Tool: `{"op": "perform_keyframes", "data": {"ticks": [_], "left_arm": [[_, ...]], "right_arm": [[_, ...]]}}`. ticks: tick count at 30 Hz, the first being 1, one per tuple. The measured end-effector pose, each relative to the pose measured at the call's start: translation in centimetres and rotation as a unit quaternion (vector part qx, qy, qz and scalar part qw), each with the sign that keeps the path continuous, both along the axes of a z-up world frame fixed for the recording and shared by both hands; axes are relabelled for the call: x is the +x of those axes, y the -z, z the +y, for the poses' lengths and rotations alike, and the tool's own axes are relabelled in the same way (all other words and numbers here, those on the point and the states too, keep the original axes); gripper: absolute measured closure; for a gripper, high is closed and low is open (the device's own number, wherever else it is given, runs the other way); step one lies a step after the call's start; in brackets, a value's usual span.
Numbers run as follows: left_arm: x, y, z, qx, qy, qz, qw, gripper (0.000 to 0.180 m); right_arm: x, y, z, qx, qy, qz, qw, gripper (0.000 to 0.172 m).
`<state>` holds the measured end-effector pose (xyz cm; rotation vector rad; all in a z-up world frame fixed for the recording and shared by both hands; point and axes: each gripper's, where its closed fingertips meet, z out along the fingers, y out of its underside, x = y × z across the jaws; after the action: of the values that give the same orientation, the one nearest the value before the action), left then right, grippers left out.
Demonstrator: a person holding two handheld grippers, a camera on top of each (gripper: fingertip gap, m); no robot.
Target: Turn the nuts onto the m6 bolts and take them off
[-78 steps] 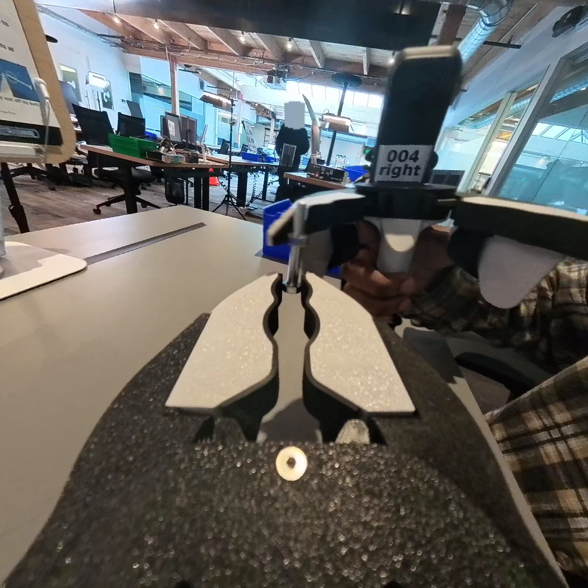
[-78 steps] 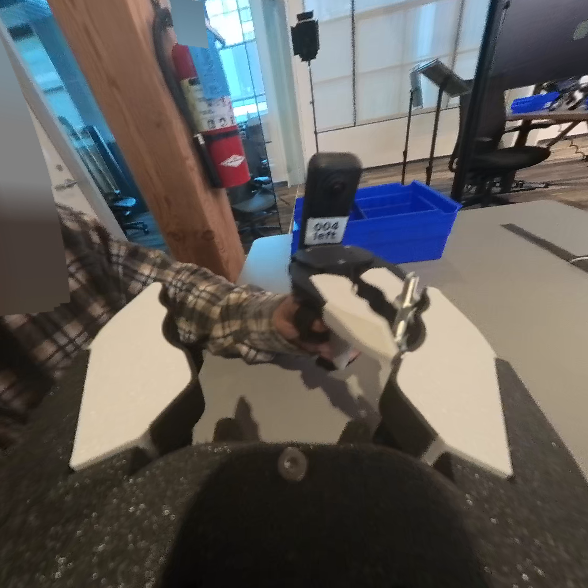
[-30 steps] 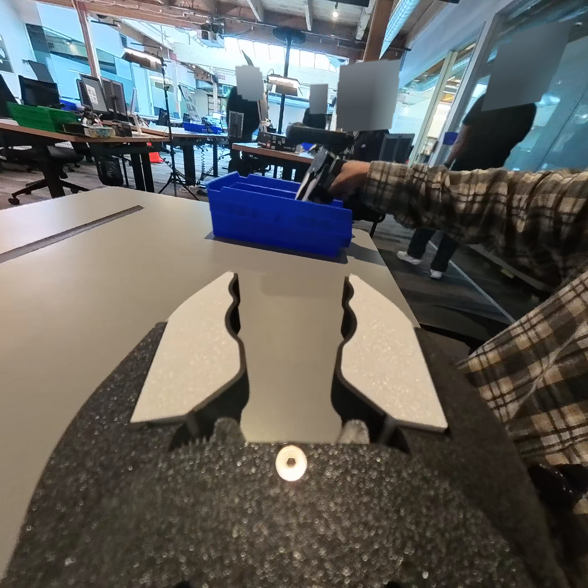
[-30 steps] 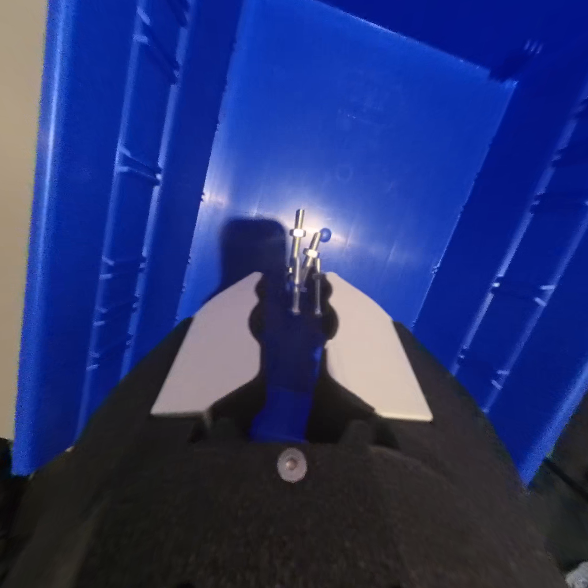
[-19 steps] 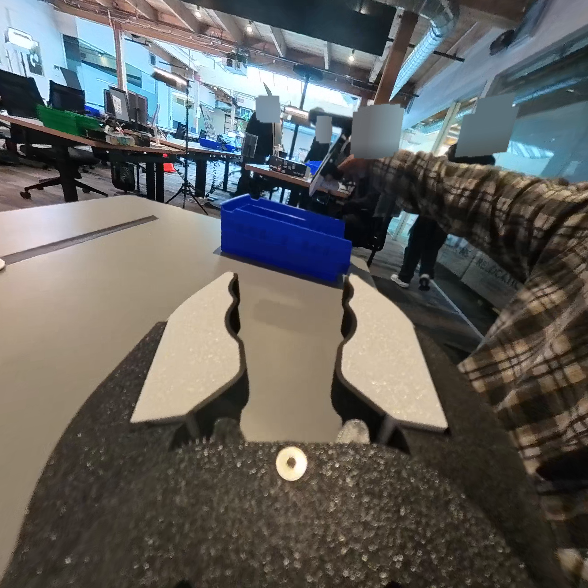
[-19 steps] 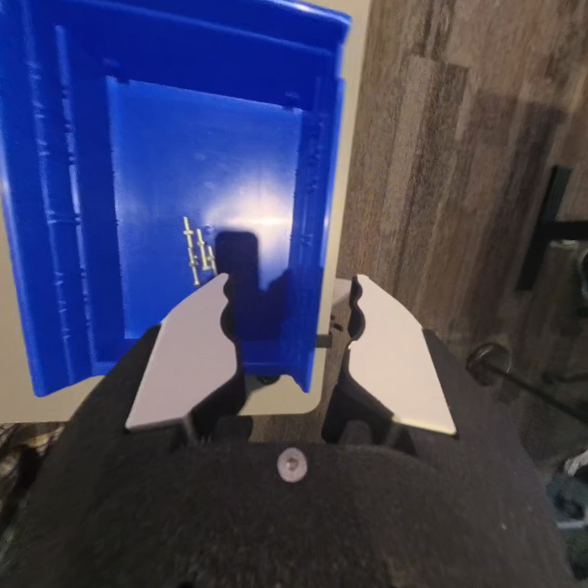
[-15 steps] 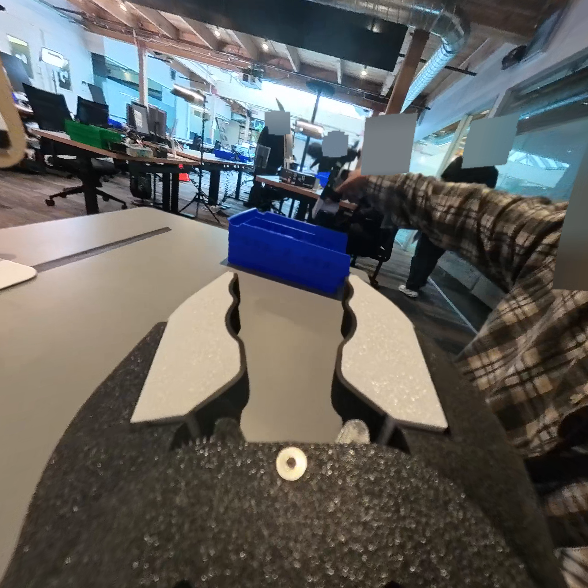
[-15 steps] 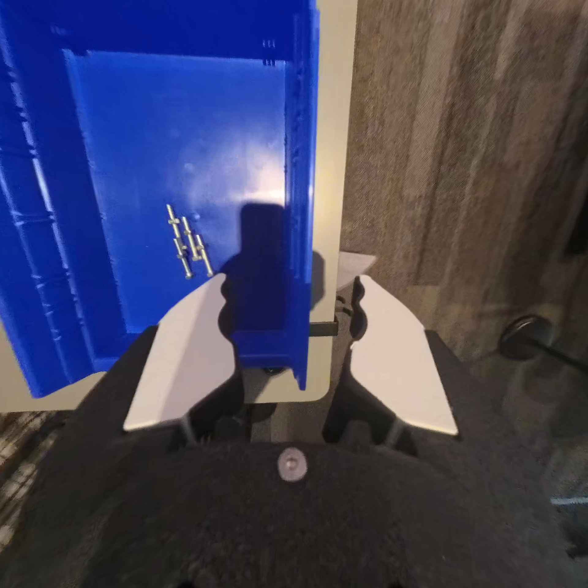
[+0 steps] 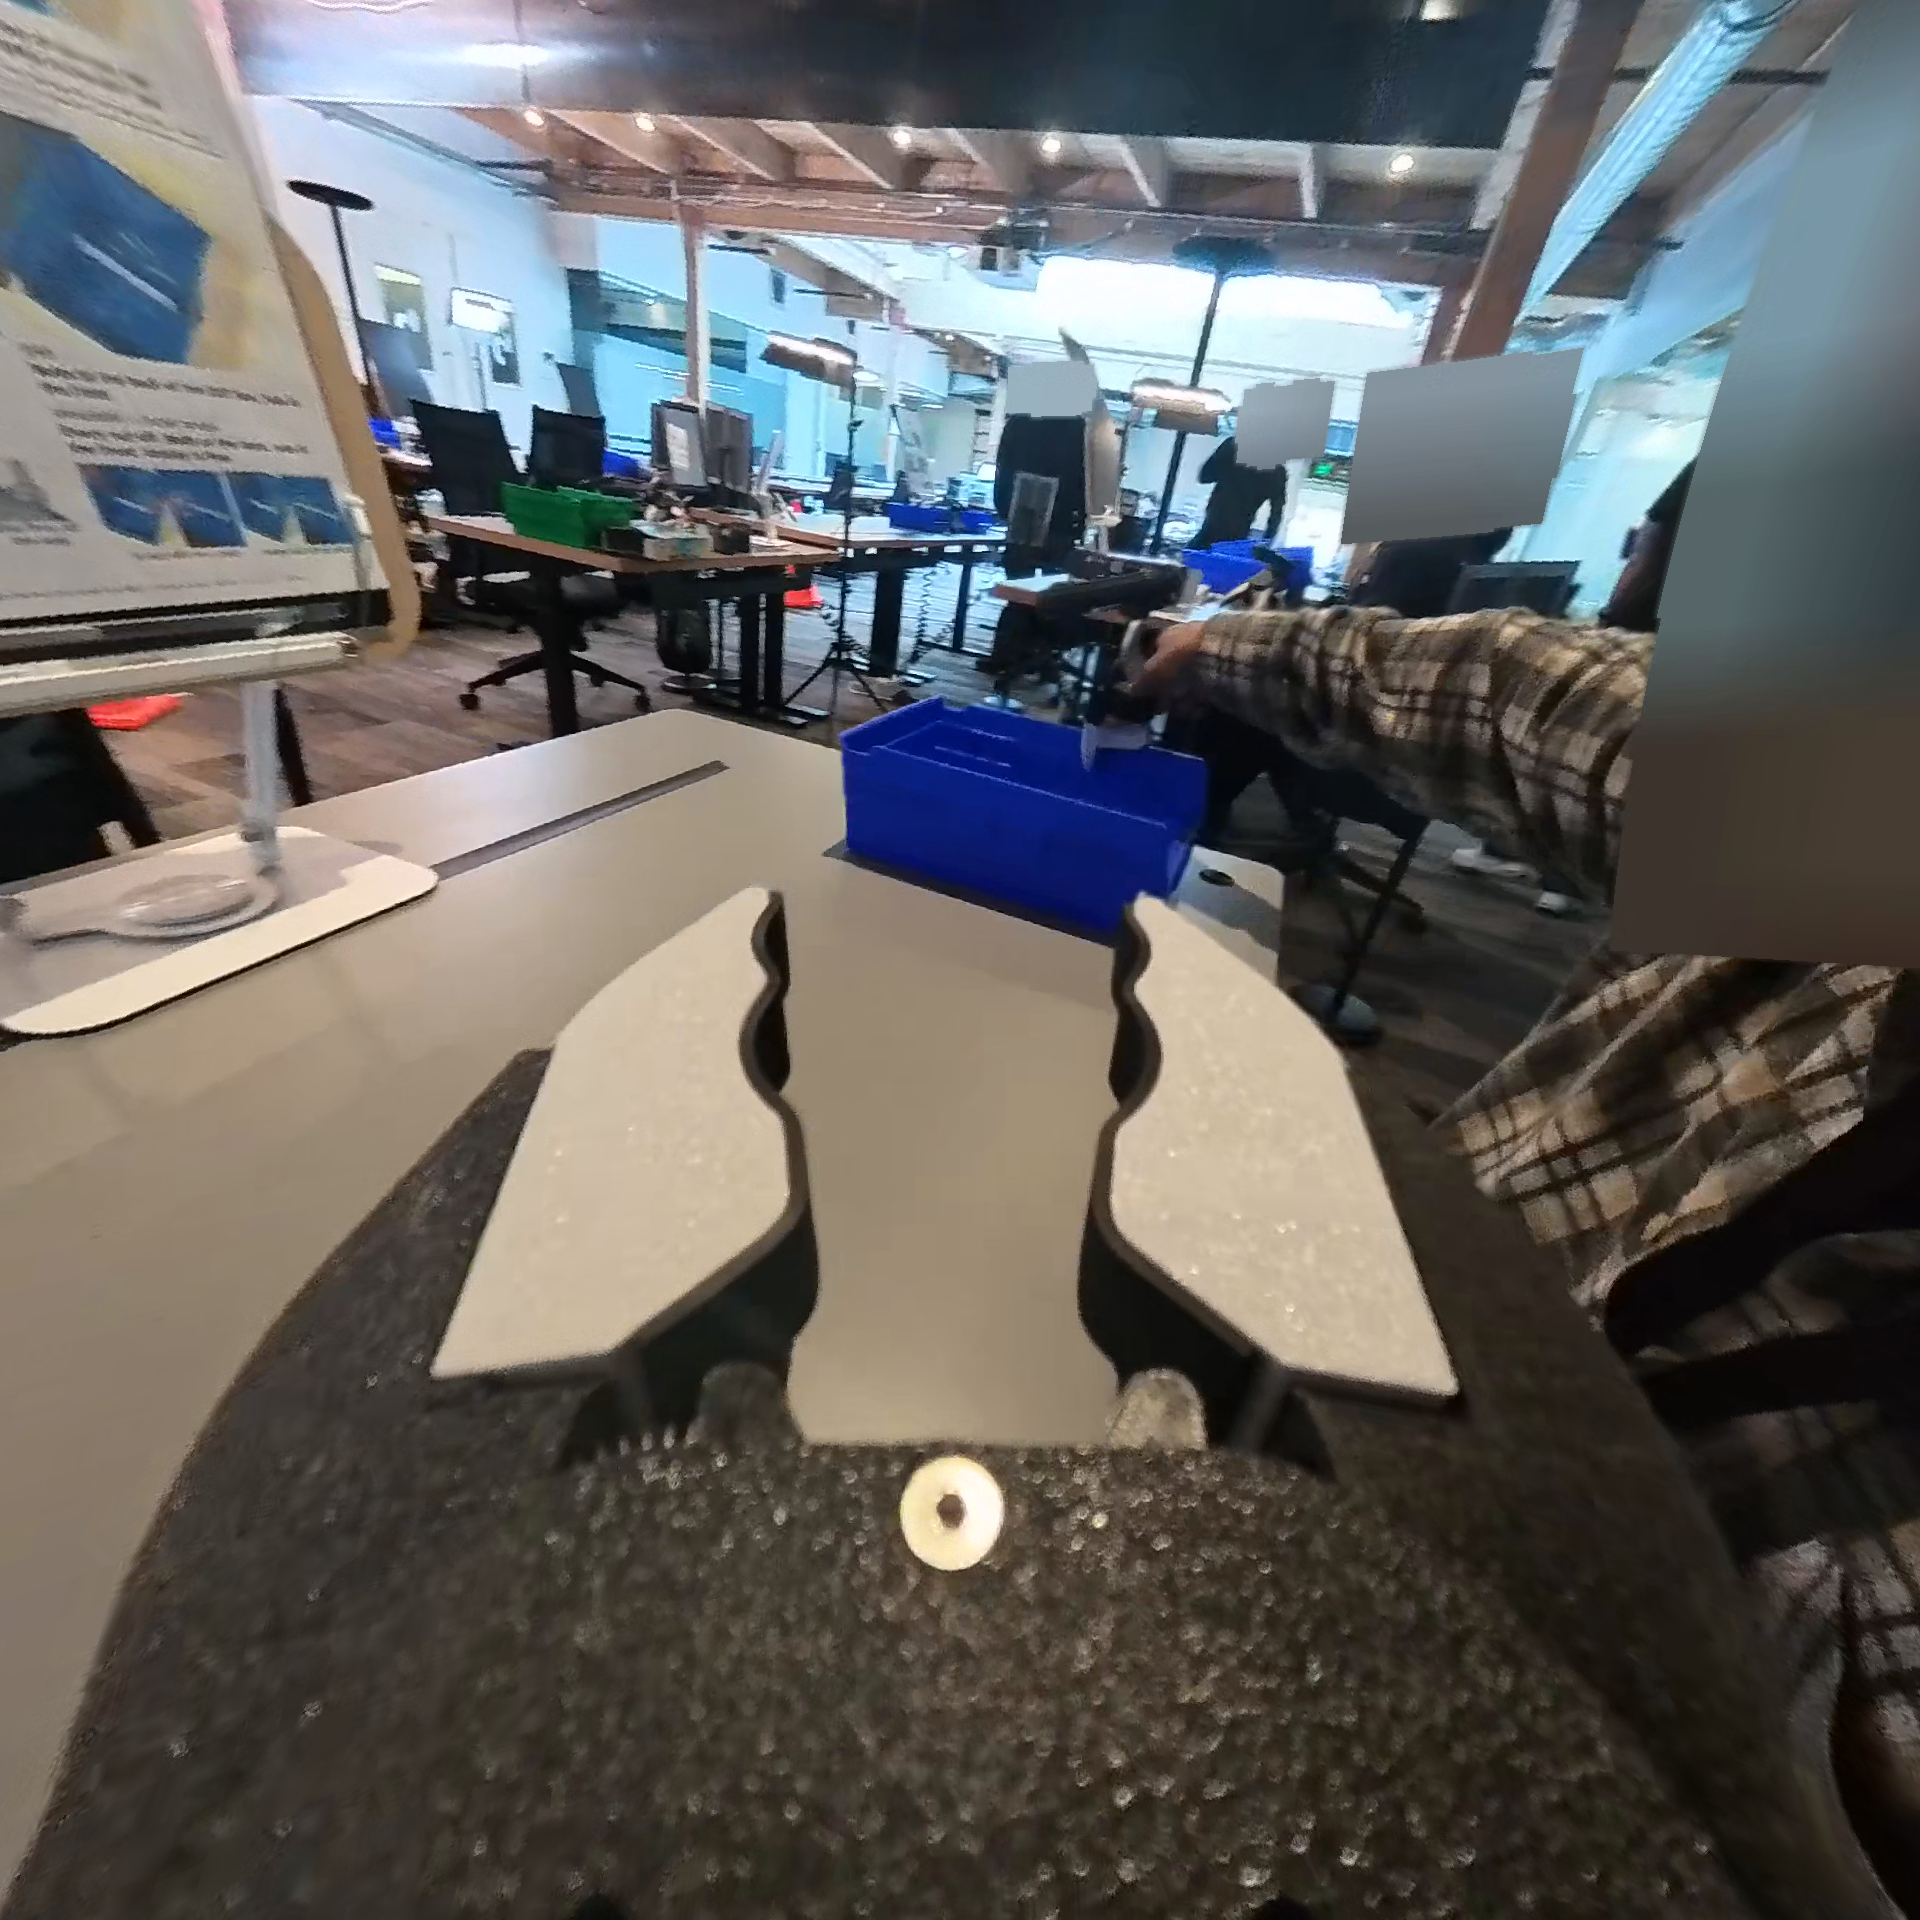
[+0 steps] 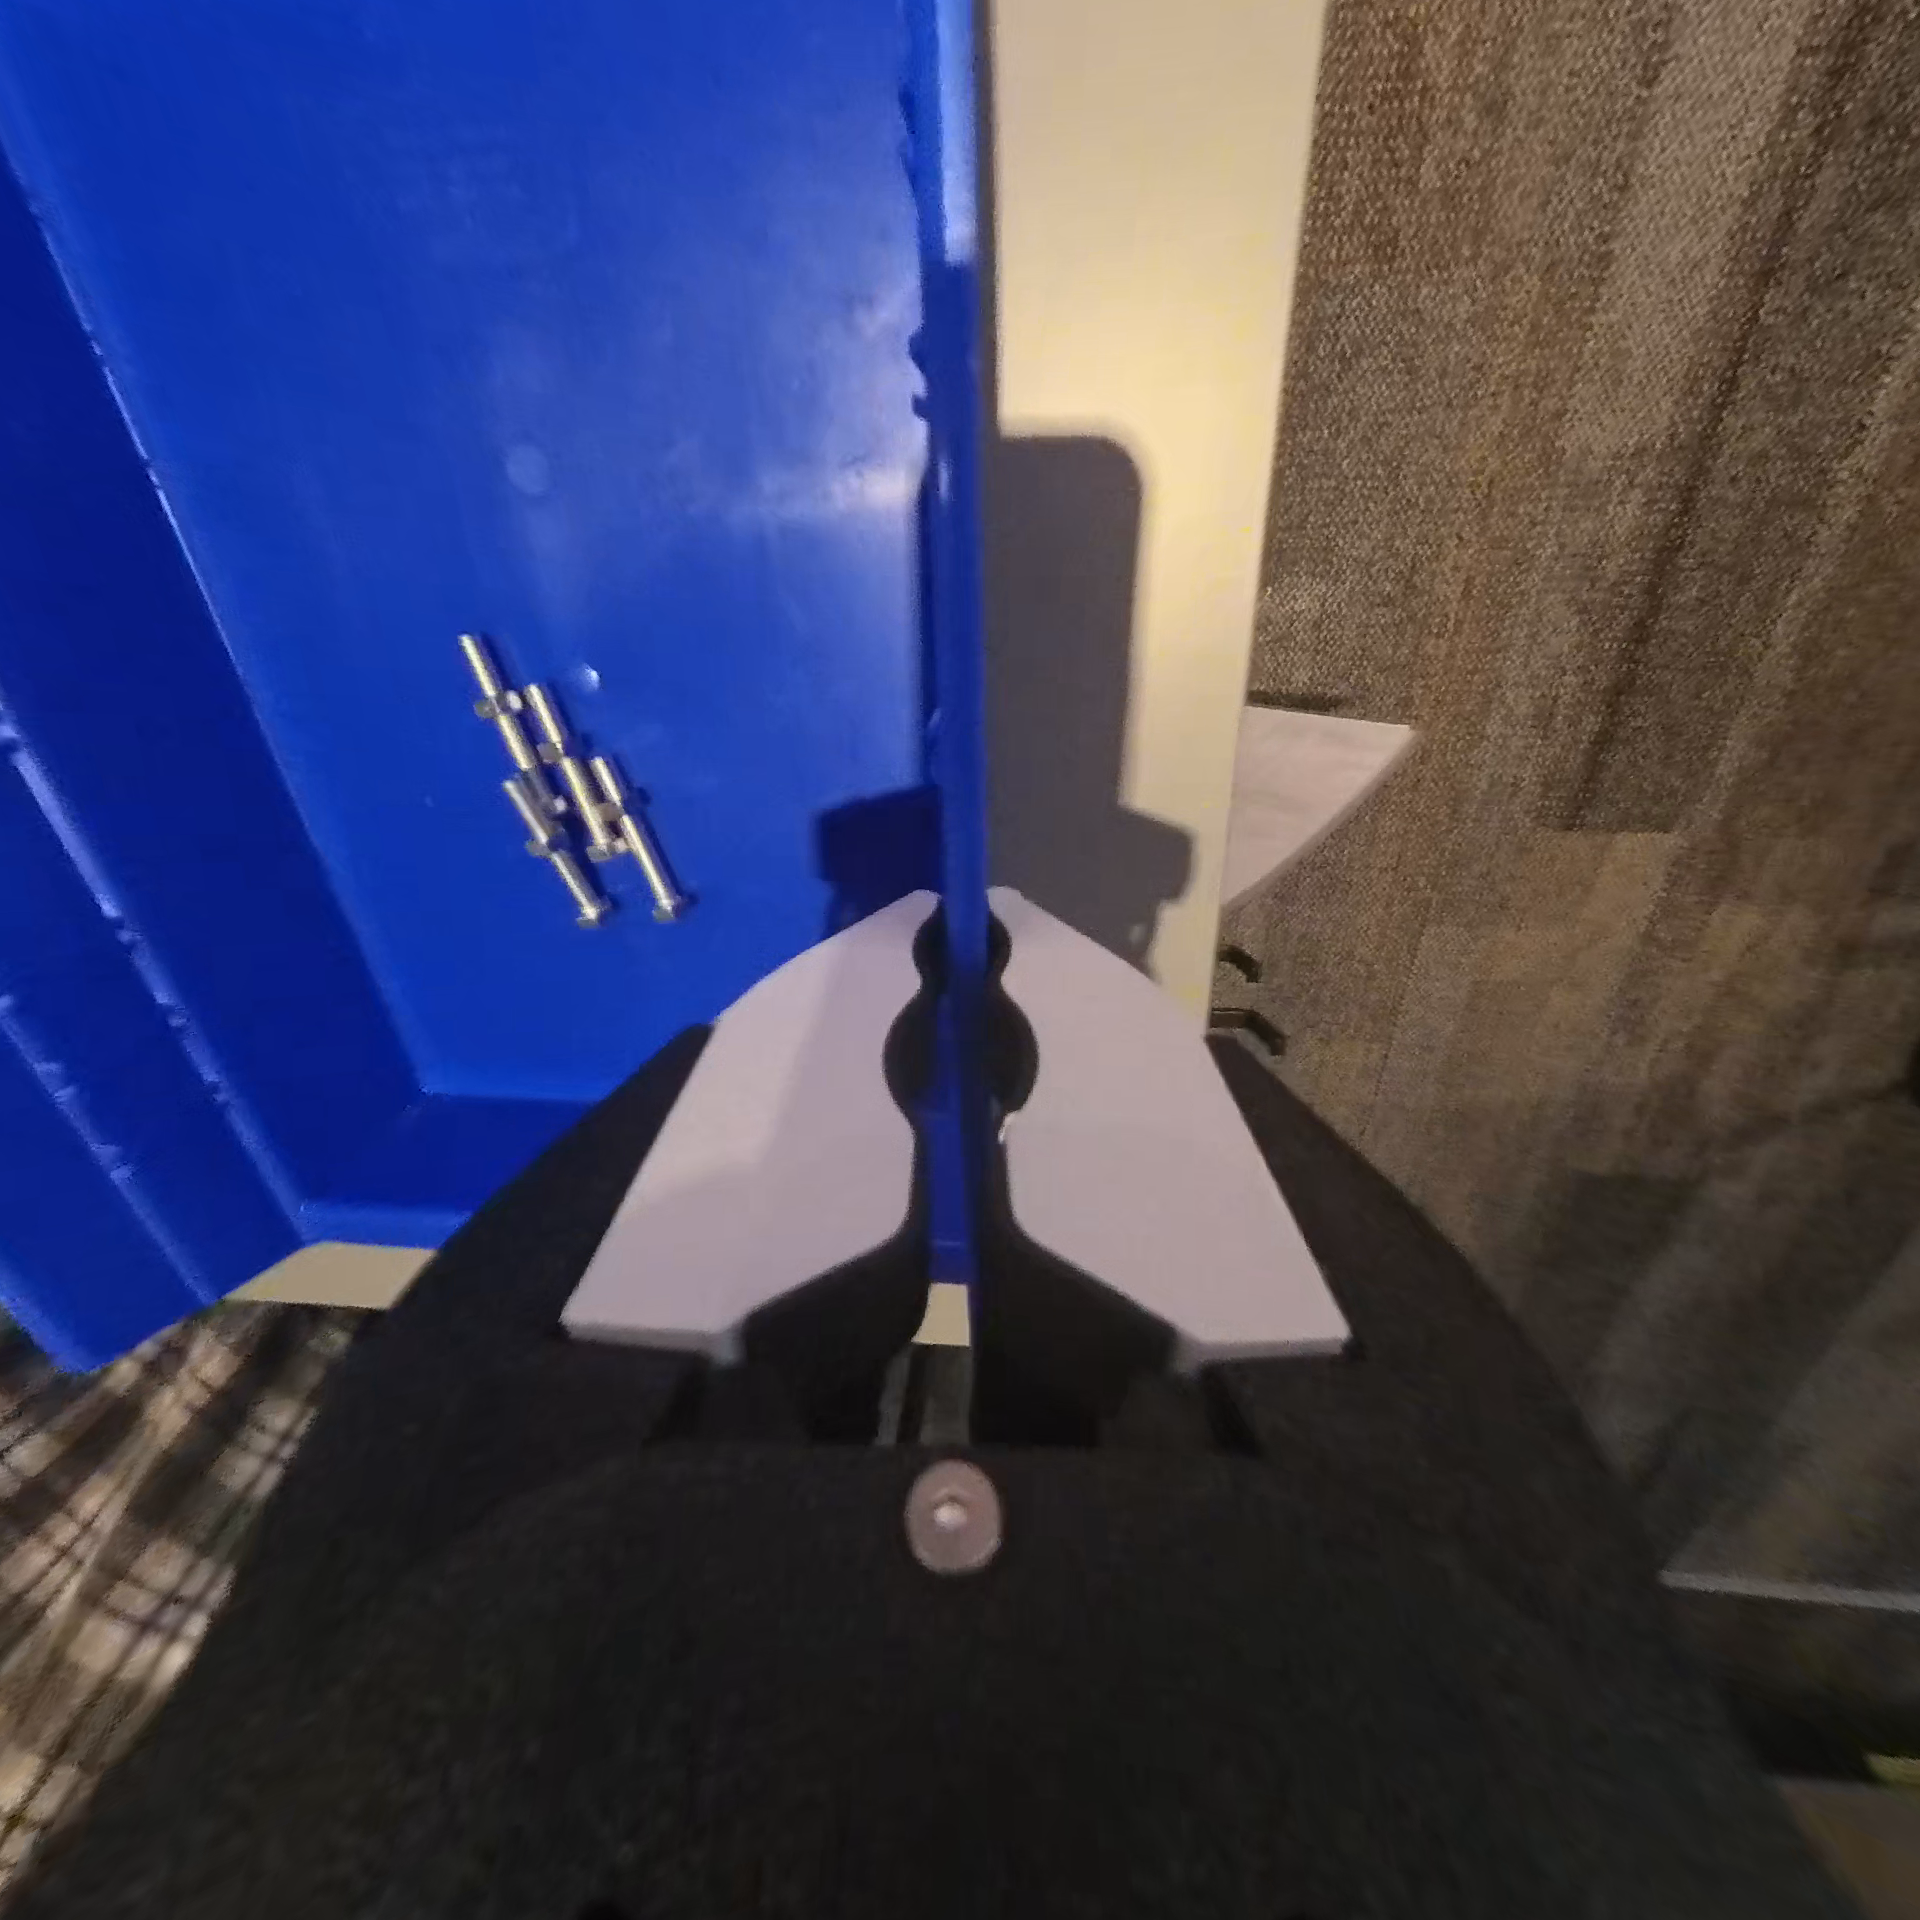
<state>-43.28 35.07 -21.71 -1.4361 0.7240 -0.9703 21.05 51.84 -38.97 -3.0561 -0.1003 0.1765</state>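
The right gripper (image 10: 961, 914) had its fingers clamped on the blue bin (image 10: 468, 312) wall, likely to shift it, bolts (image 10: 566, 795) lying inside, while the left gripper (image 9: 945, 914), short of the bin on the table (image 9: 260, 1039), stood wide open and empty.

Bin wall blocks the right side

Bolts (image 10: 566, 795) lie left of the blue bin (image 10: 364, 1122) wall; bin floor above them in frame is bare.
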Motion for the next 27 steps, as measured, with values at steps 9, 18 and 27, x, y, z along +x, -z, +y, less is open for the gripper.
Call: {"op": "perform_keyframes", "data": {"ticks": [9, 18, 27], "left_arm": [[-3.7, -1.0, -2.8, 0.011, -0.061, 0.022, 0.998, 0.124], [-6.6, -0.4, -4.9, -0.018, -0.084, 0.049, 0.995, 0.123], [-10.9, -0.8, -5.8, -0.02, -0.131, 0.043, 0.99, 0.124]], "right_arm": [[-9.6, 0.0, 0.8, 0.016, -0.065, 0.01, 0.998, 0.168], [-25.3, -0.1, -0.1, -0.01, -0.063, 0.024, 0.998, 0.169], [-40.5, -0.2, -1.7, -0.024, -0.111, 0.033, 0.993, 0.168]]}}
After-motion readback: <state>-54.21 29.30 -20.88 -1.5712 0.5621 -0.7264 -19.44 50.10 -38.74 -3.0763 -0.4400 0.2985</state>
